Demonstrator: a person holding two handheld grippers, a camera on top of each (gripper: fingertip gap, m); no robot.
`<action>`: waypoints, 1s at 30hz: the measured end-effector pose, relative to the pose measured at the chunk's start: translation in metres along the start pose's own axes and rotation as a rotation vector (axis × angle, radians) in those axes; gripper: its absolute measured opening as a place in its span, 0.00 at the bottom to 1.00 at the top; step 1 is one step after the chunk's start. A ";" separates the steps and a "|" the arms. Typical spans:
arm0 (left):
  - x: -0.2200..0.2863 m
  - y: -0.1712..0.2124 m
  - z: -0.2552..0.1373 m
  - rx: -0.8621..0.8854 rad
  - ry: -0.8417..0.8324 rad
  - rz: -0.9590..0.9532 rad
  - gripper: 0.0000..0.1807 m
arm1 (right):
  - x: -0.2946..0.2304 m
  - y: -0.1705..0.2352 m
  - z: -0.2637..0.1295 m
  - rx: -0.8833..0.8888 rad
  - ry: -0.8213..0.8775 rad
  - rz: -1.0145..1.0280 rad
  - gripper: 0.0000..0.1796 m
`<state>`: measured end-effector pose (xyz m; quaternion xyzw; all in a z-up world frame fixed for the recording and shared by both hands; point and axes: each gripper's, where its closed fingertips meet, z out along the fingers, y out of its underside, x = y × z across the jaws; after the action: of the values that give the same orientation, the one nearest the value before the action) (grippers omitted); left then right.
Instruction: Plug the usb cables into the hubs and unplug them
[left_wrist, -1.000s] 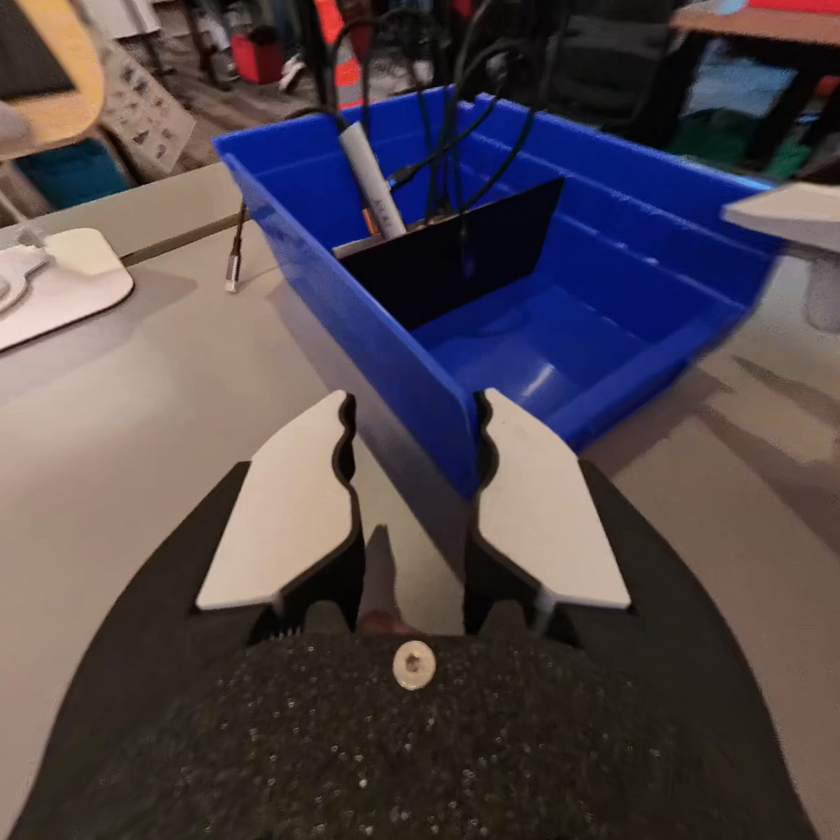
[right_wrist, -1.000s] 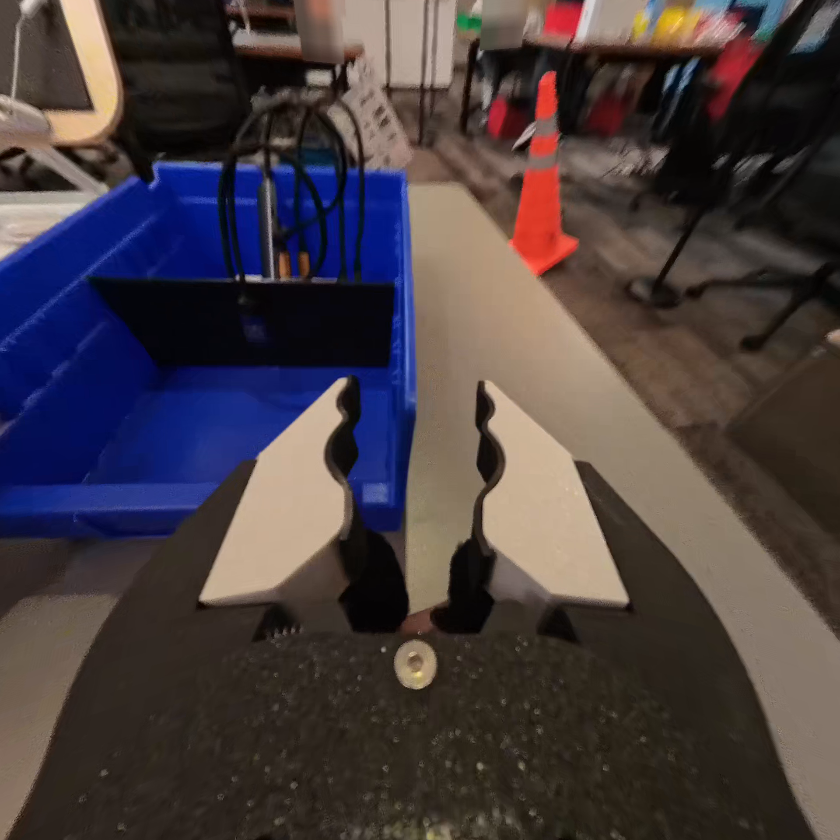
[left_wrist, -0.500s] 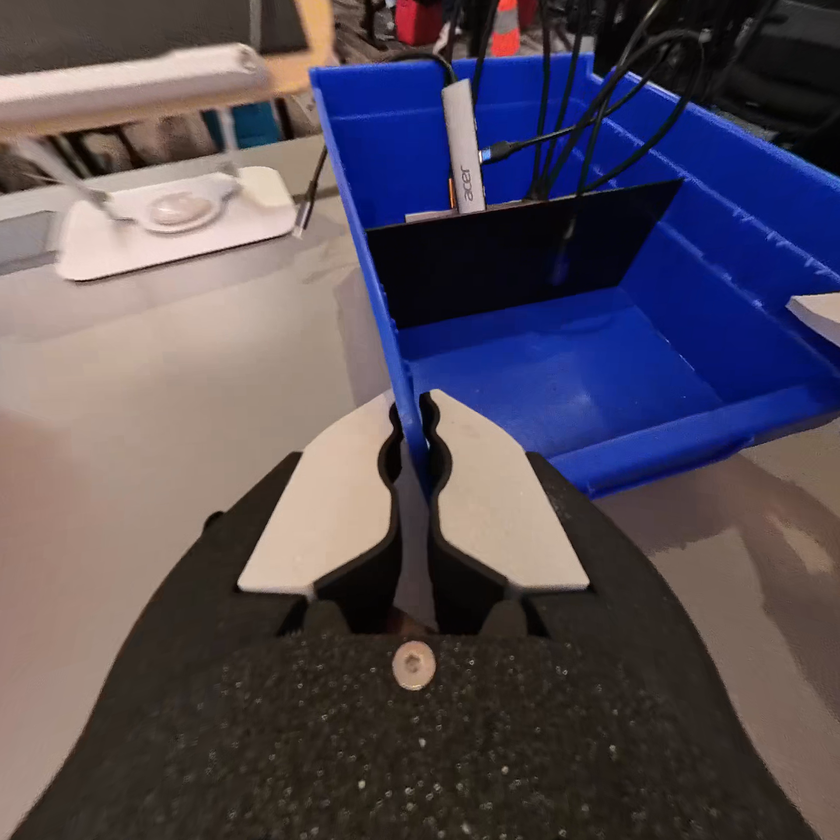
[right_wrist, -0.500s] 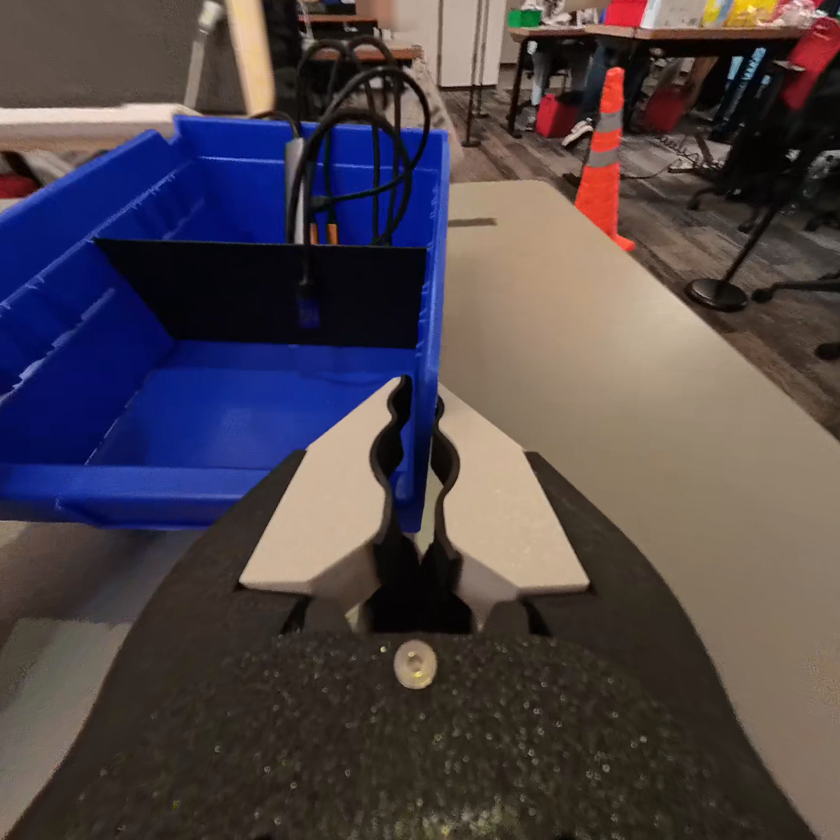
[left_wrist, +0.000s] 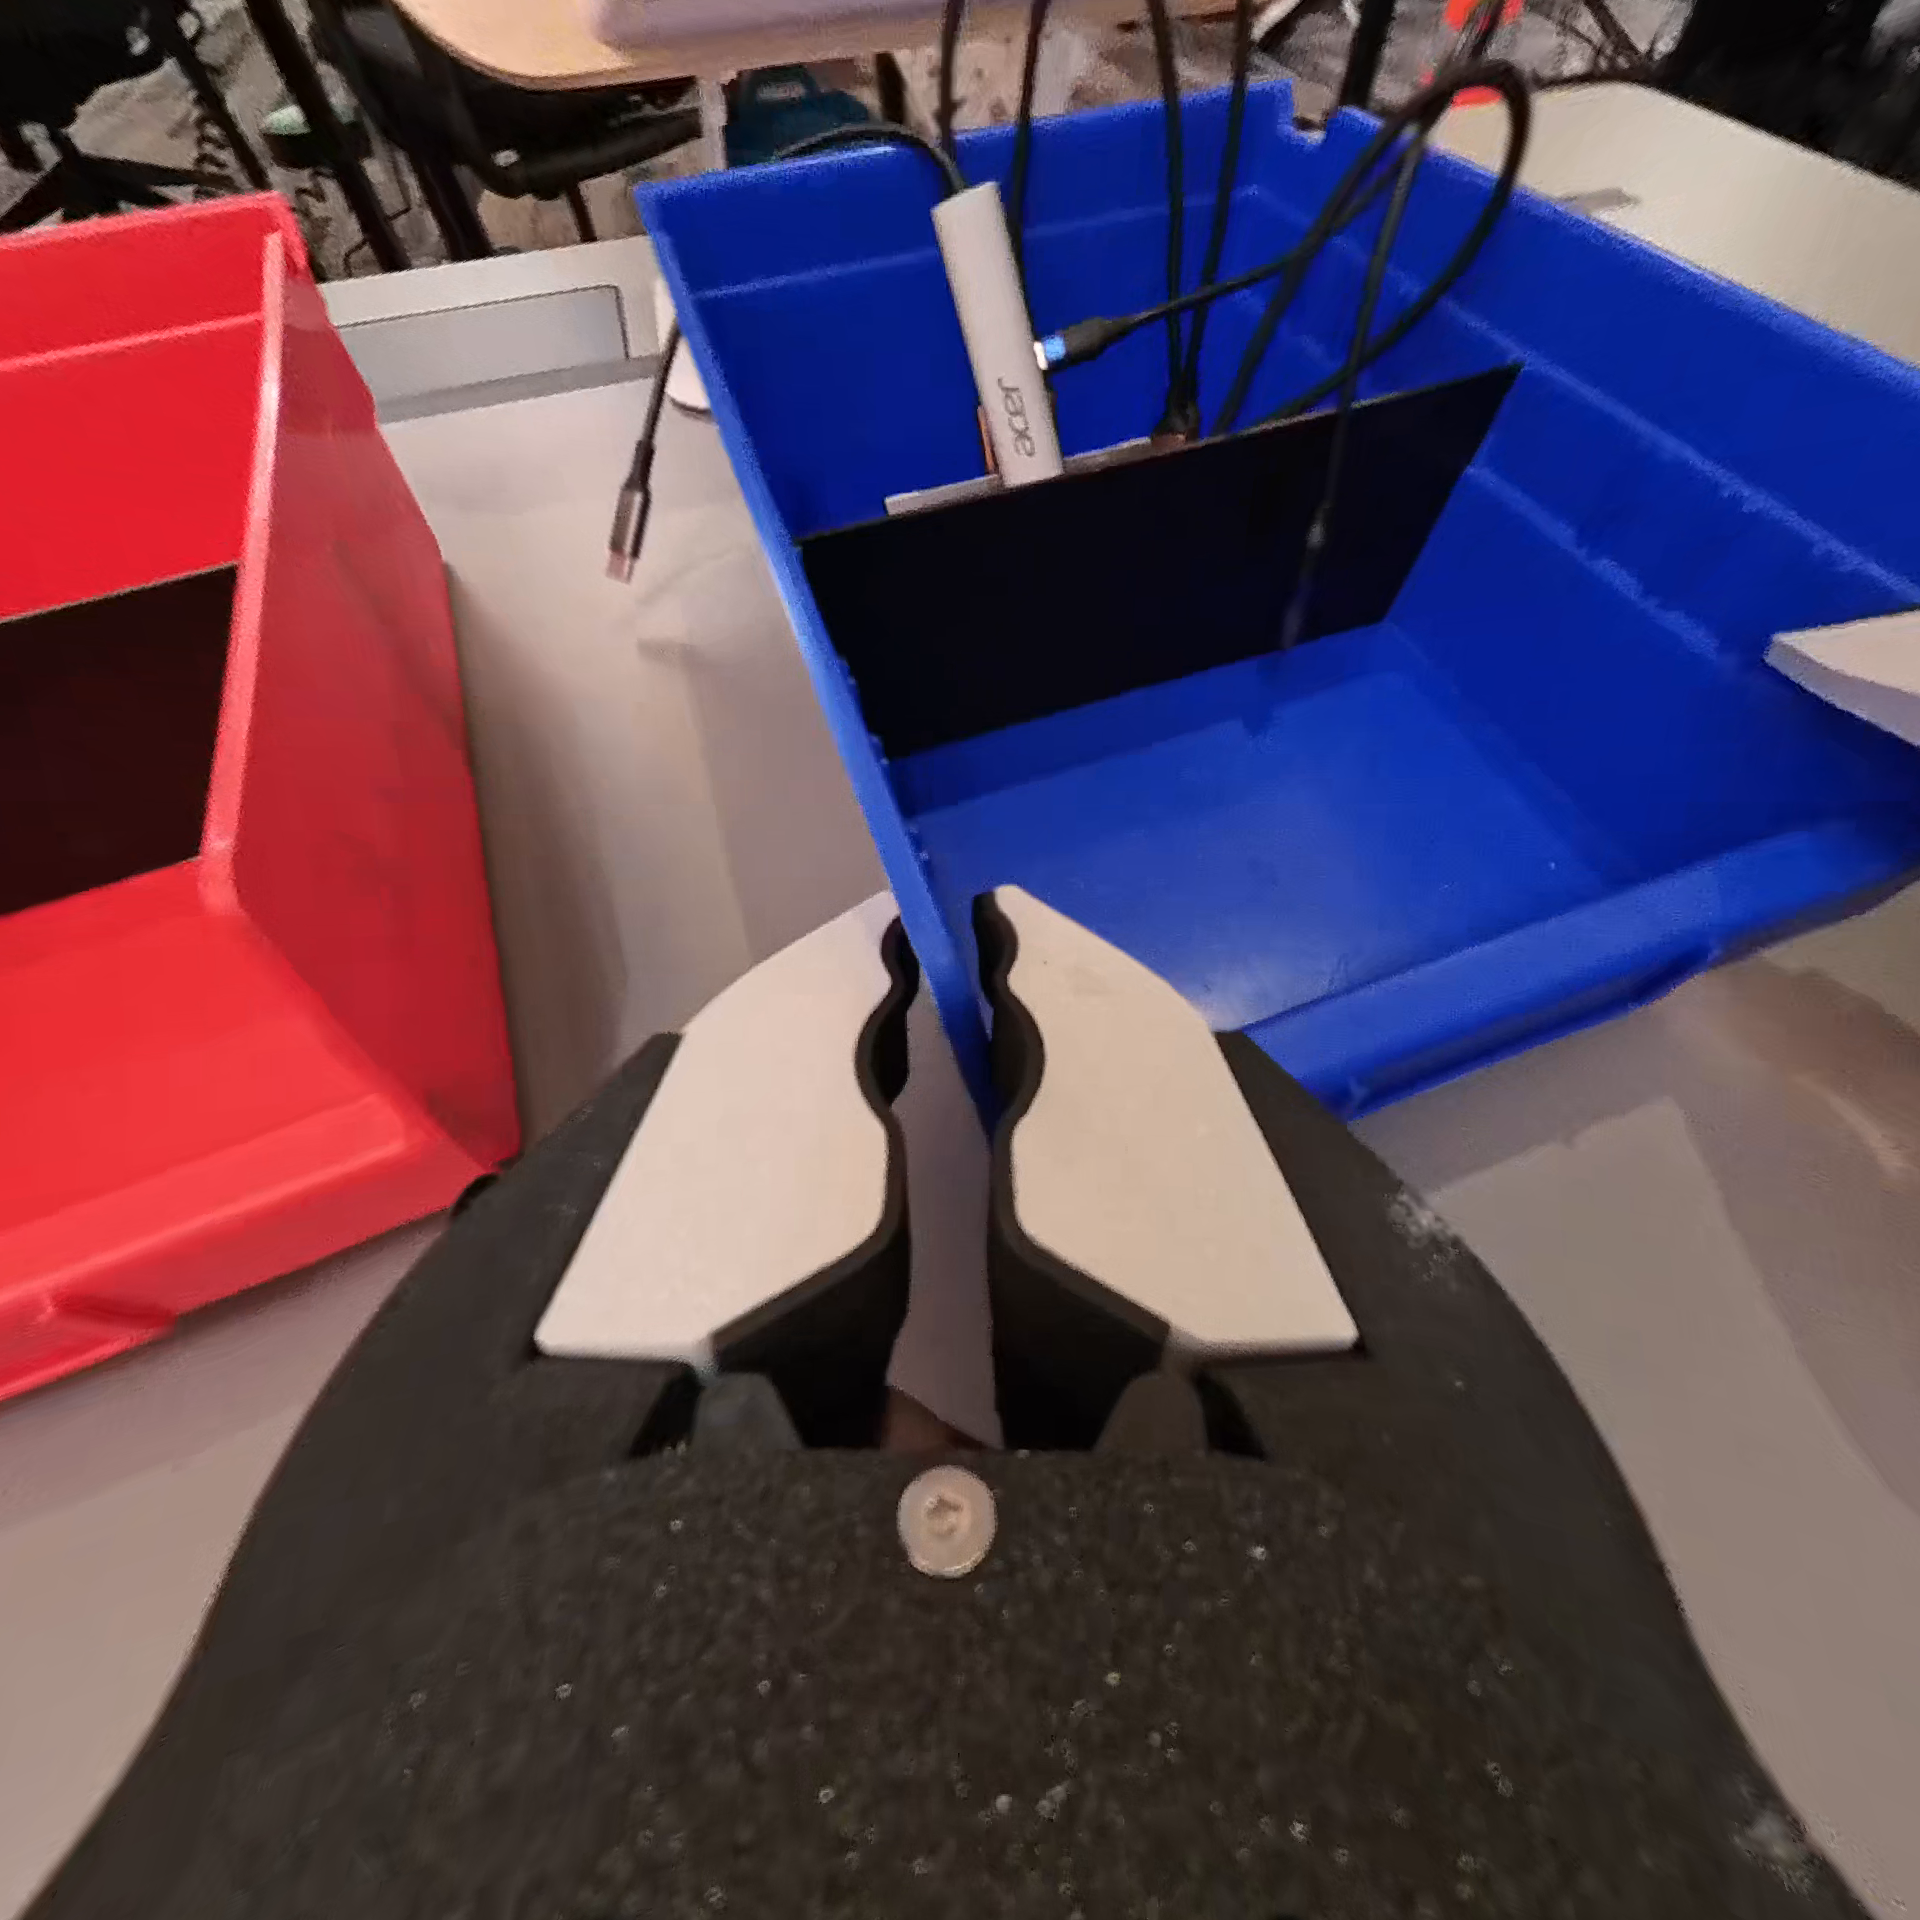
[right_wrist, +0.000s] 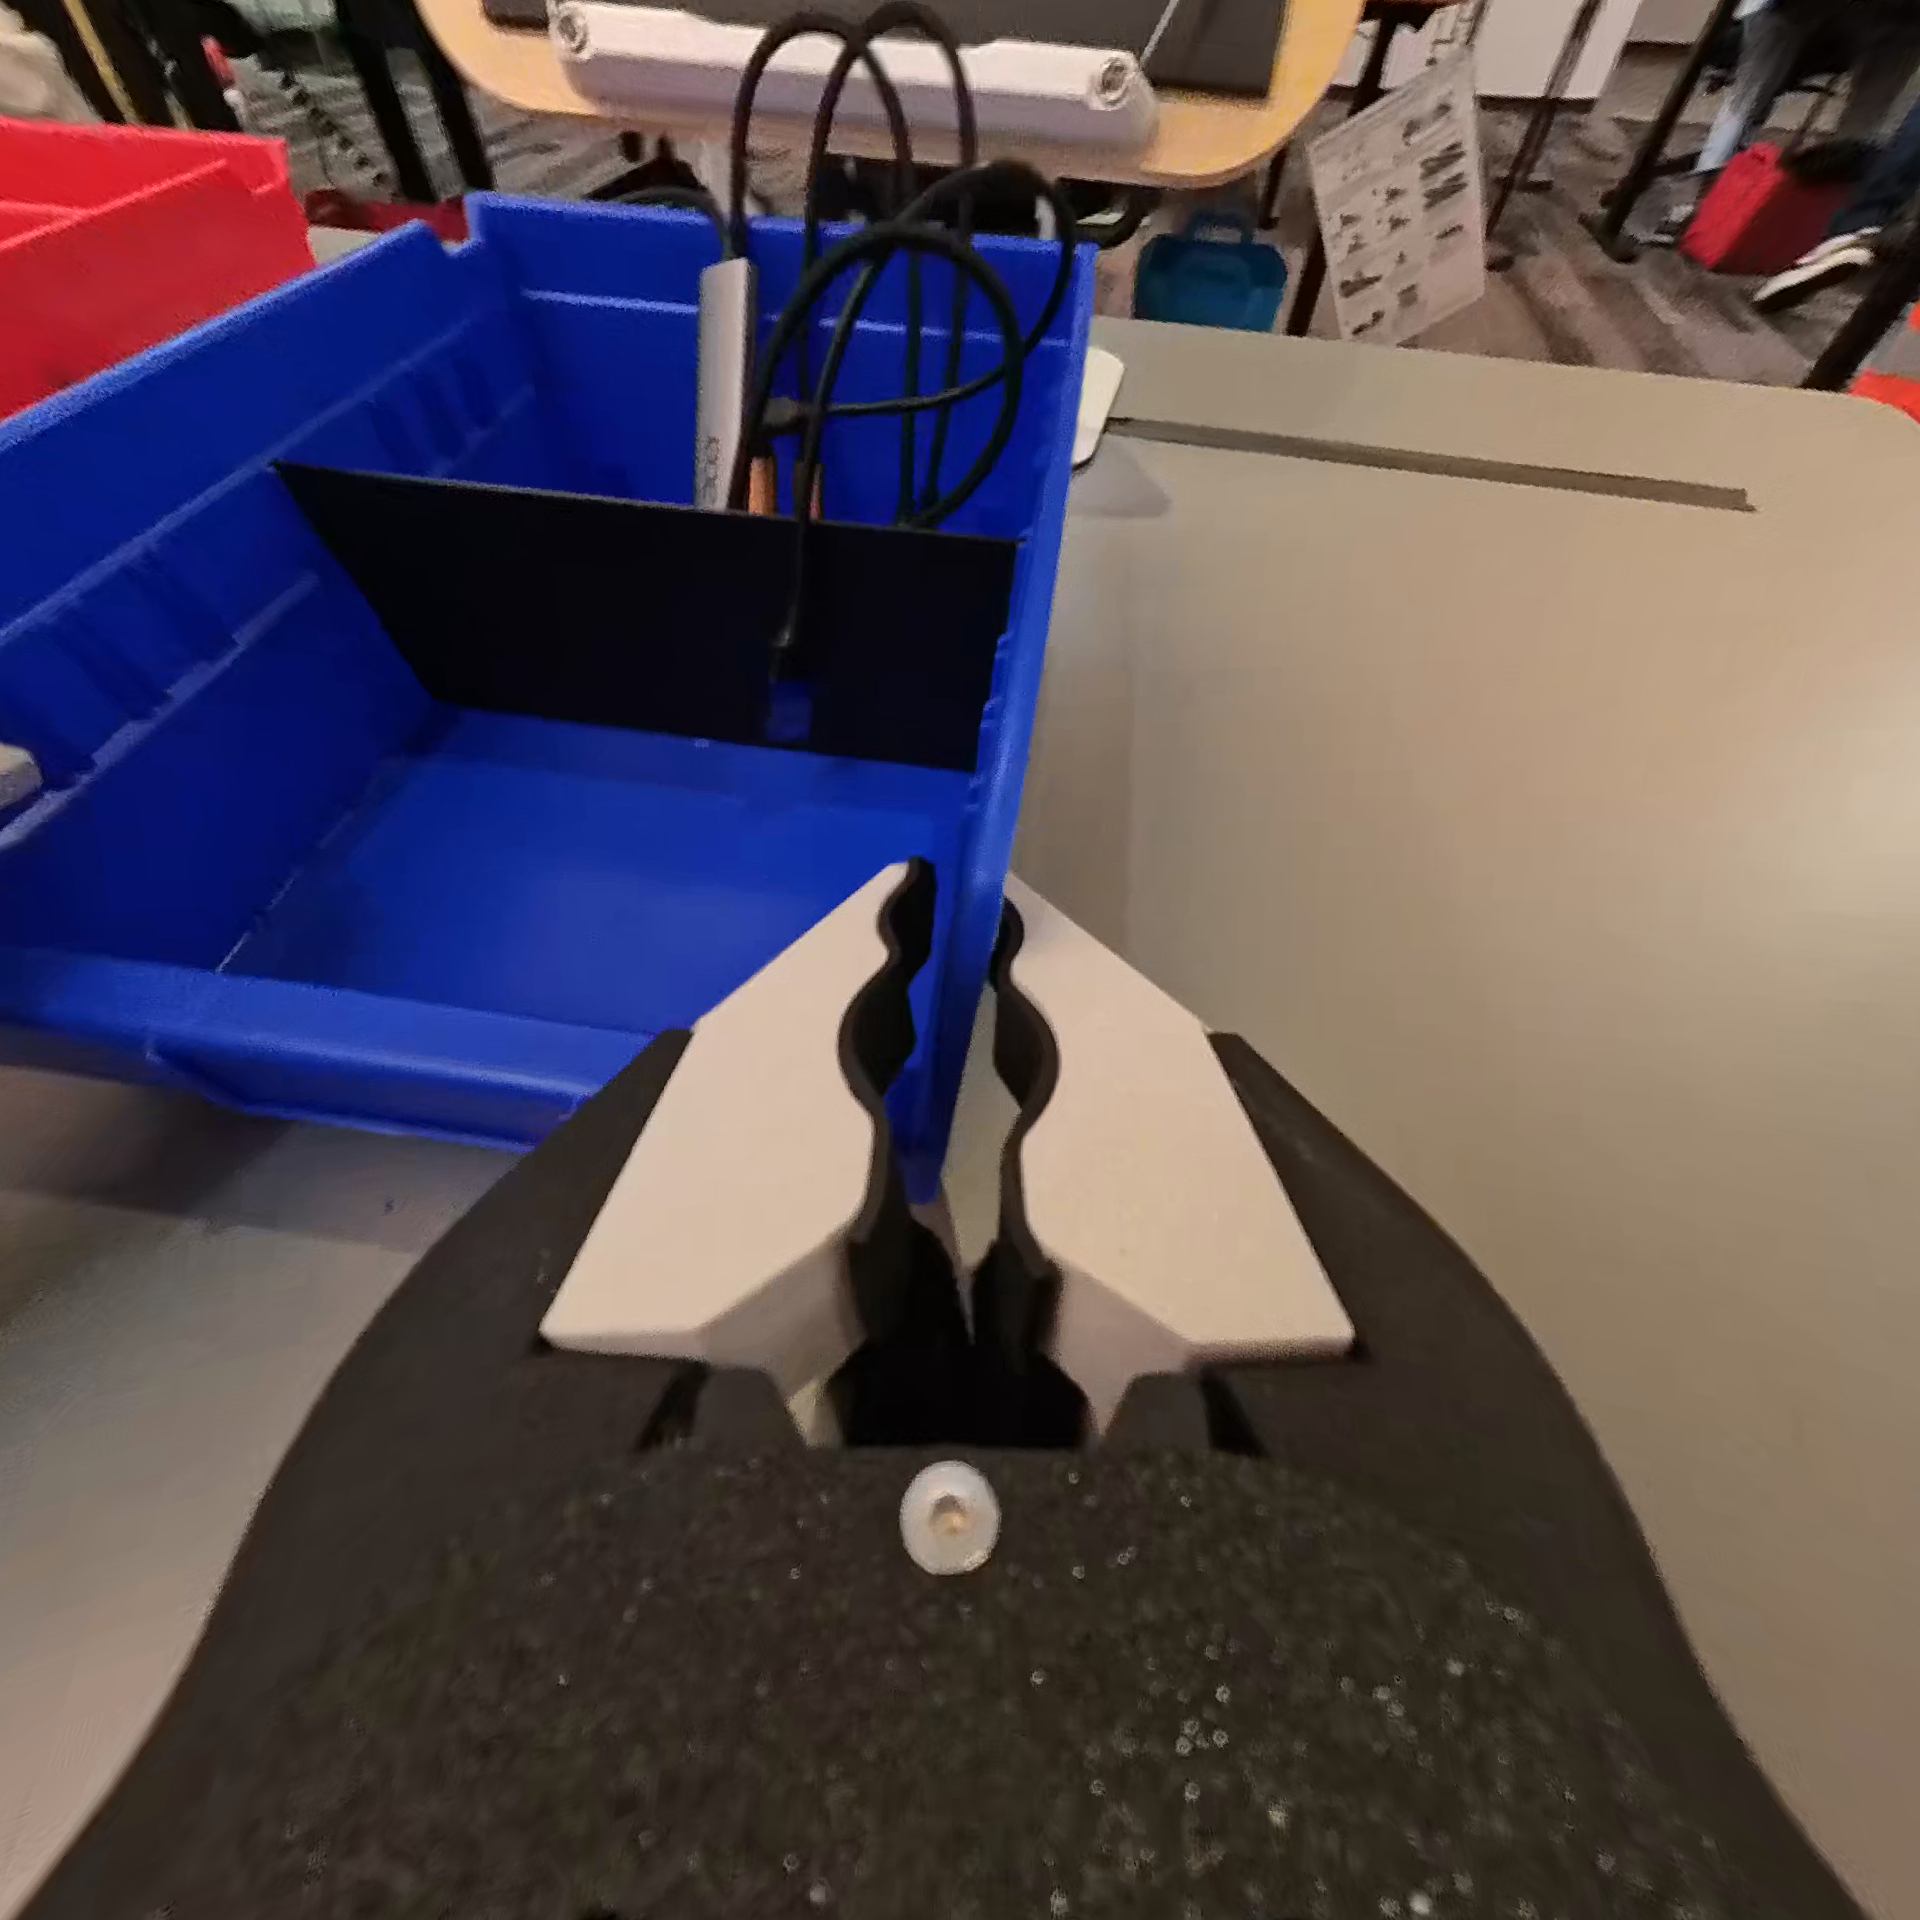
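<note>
Two grippers pinch the same blue bin (left_wrist: 1621, 343), one on each side wall near its front corners: the left gripper (left_wrist: 943, 914) is clenched on the left wall and the right gripper (right_wrist: 961, 904) on the right wall, presumably to shift or steady the bin before any cable work begins. A black divider (left_wrist: 1122, 582) splits the bin; the front compartment is bare, while the silver hub (left_wrist: 997, 332) leans upright behind it among looping black usb cables (left_wrist: 1351, 197). At least one cable seems plugged into the hub's side, though the view is too coarse to be sure. One loose connector (left_wrist: 629, 520) hangs outside over the grey table (right_wrist: 1455, 831), beside a red bin (left_wrist: 312, 727).
</note>
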<state>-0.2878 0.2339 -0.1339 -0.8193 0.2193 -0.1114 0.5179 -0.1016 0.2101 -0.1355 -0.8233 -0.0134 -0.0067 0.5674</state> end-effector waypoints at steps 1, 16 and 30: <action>0.002 -0.001 -0.004 0.003 0.029 0.005 0.07 | -0.002 0.002 -0.002 -0.011 -0.036 -0.016 0.05; -0.282 0.042 -0.102 -0.006 -0.282 -0.198 0.27 | -0.120 0.037 -0.085 -0.018 -0.516 -0.292 0.15; -0.267 0.072 -0.103 -0.078 -0.280 -0.170 0.02 | -0.267 0.011 -0.027 -0.088 -0.533 -0.146 0.30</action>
<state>-0.5823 0.2520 -0.1417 -0.8619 0.0791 -0.0311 0.5000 -0.3679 0.1767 -0.1432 -0.8167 -0.2213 0.1684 0.5056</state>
